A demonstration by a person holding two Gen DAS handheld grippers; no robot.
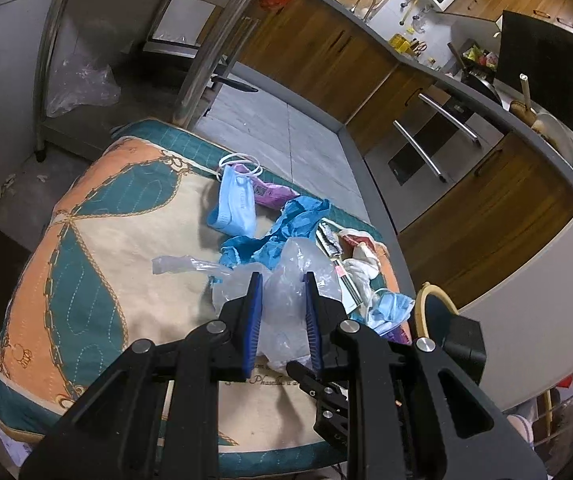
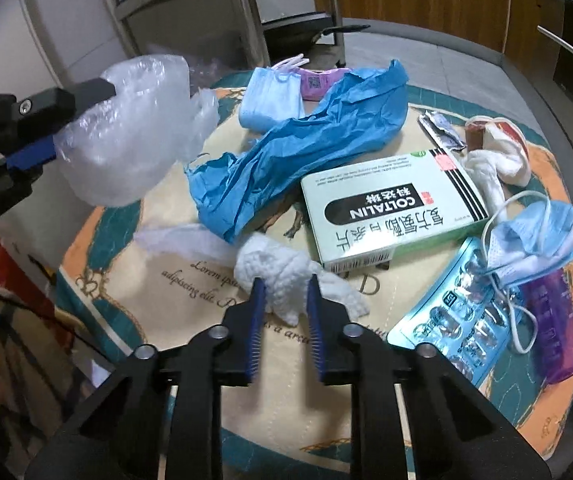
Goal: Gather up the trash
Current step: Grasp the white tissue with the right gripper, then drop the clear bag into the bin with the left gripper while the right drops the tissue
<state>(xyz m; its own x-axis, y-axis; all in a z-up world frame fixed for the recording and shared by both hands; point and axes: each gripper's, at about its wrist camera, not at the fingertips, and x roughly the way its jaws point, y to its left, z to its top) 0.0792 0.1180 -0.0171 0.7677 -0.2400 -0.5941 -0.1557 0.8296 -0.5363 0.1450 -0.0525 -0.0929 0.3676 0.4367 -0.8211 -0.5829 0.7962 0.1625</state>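
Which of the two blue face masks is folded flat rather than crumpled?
The far face mask, beside the purple packet. The near face mask lies crumpled open over the blister pack.

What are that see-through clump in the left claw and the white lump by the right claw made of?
The clump looks like thin clear plastic film: translucent, glossy, crinkled. The left gripper is shut on it. The white lump looks like cotton wadding or soft tissue: matte and fluffy. It lies between the right gripper's fingertips.
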